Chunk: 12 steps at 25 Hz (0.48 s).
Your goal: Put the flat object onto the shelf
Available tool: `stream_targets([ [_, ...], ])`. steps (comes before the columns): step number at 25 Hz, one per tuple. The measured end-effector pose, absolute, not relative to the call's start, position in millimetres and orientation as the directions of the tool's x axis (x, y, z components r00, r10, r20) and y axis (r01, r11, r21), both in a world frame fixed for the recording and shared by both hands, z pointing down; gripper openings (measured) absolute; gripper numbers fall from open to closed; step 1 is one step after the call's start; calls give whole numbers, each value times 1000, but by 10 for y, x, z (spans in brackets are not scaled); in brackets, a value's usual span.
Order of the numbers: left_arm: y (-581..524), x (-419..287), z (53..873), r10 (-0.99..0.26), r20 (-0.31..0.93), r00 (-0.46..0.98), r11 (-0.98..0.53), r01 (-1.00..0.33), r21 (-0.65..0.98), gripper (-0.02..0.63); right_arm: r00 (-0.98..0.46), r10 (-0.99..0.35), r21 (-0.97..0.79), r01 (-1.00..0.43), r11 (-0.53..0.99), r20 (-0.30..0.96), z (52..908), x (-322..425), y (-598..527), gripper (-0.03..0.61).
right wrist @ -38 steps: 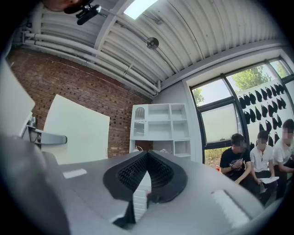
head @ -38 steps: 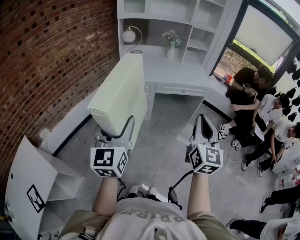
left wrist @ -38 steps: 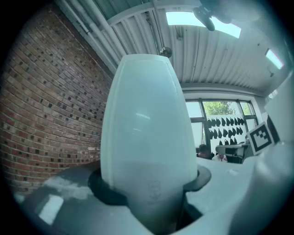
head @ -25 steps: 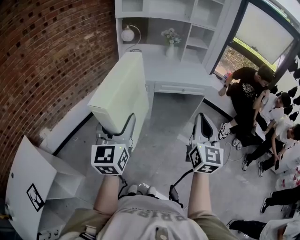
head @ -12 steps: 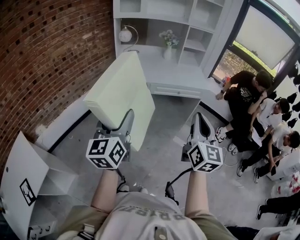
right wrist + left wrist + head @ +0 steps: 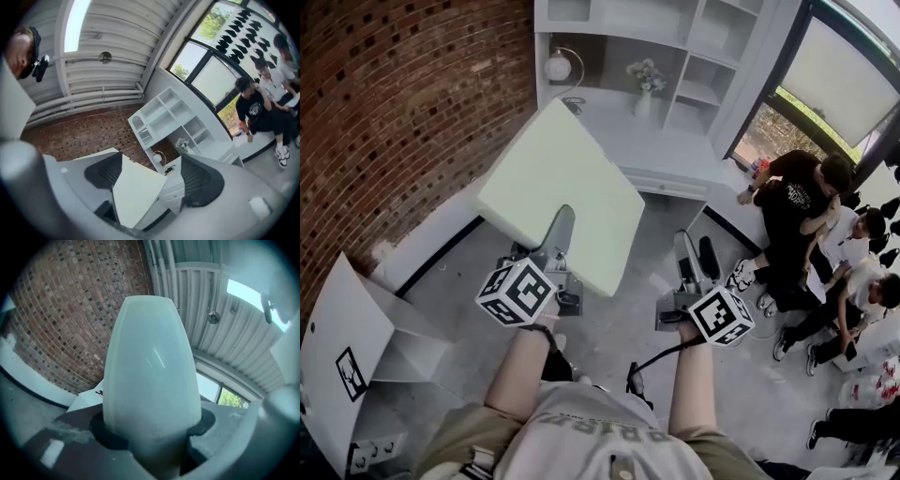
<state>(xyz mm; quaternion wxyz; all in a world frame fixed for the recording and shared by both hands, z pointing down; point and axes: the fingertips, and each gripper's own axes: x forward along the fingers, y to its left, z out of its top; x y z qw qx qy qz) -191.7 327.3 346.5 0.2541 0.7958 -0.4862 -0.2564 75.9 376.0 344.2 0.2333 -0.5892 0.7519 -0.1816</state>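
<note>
**While the left fingers clamp the board, the right ones stand apart**

As the person's bare forearms (image 6: 520, 370) reach forward from the bottom of the head view, each hand carries a gripper topped with a marker cube (image 6: 516, 291). The left gripper (image 6: 561, 225) sits at 7 o'clock of the board. Its fingers (image 6: 108, 436) are clamped on the near edge of this pale, flat board (image 6: 553, 178), one above it and one beneath. The right gripper (image 6: 694, 246) is at 4 o'clock of the board and apart from it. Its fingers (image 6: 199, 180) have just been opening and now stand wide, with nothing pinched between them; the board only shows beyond the gap.

The board hangs in the air over the grey floor (image 6: 637, 323), tilted, with its broad face turned up toward the head camera. In that view its far corner overlaps the left end of the white tabletop (image 6: 675, 150). At 8 o'clock a white open-fronted cabinet (image 6: 356, 347) sits on the floor.

Beyond the tabletop, at 12 o'clock, rises the white shelf unit (image 6: 698, 56), and the board is not yet on it. A round lamp (image 6: 558, 67) and a vase of flowers (image 6: 645, 89) stand beneath its upper compartments. A brick wall (image 6: 403, 103) fills 10 o'clock. At 3 o'clock several people (image 6: 797, 202) sit by the window (image 6: 830, 66).
</note>
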Motion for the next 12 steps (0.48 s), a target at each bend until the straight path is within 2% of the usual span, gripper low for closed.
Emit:
stream_targets([
  [6,3052,-1894,3597,-913,-182,366,-367,-537,759,310,-237,-967,-679,-695,238,-96,3848,564,3688,458],
  [12,2673,-1749,3594,-895,-244,374,-393,-399,829,310,-326,-933,-781,-540,315,-151,4084,277,3356,504],
])
